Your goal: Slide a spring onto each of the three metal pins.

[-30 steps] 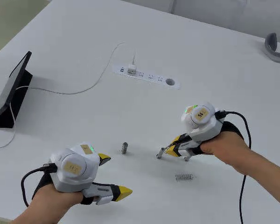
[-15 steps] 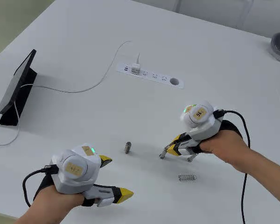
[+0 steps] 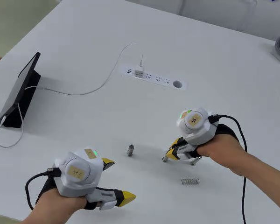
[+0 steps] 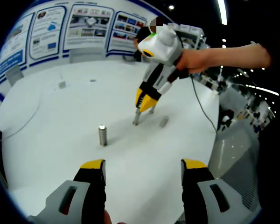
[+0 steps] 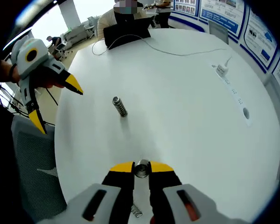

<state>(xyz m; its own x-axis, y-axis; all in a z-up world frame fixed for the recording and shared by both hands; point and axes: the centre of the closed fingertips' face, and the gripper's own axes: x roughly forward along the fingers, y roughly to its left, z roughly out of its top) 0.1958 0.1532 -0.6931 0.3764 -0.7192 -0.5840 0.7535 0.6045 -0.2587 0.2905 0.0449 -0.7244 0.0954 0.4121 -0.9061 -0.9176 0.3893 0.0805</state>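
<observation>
Right tongs (image 3: 170,155) clenched on a spring (image 5: 141,169); hold it straight above the pin (image 4: 136,120), ease it down, then let go. Left tongs (image 4: 142,164) gape, idle

Your left hand-held gripper (image 3: 117,180), right hand-held gripper (image 3: 170,156): white rounded housings, tan labels, green lights, yellow-tipped jaws, black cables (image 3: 244,140).

Broad white table (image 3: 84,56) — blue-framed wall posters (image 4: 51,28) behind, ceiling strip light (image 4: 221,11) overhead — dim hall beyond
</observation>
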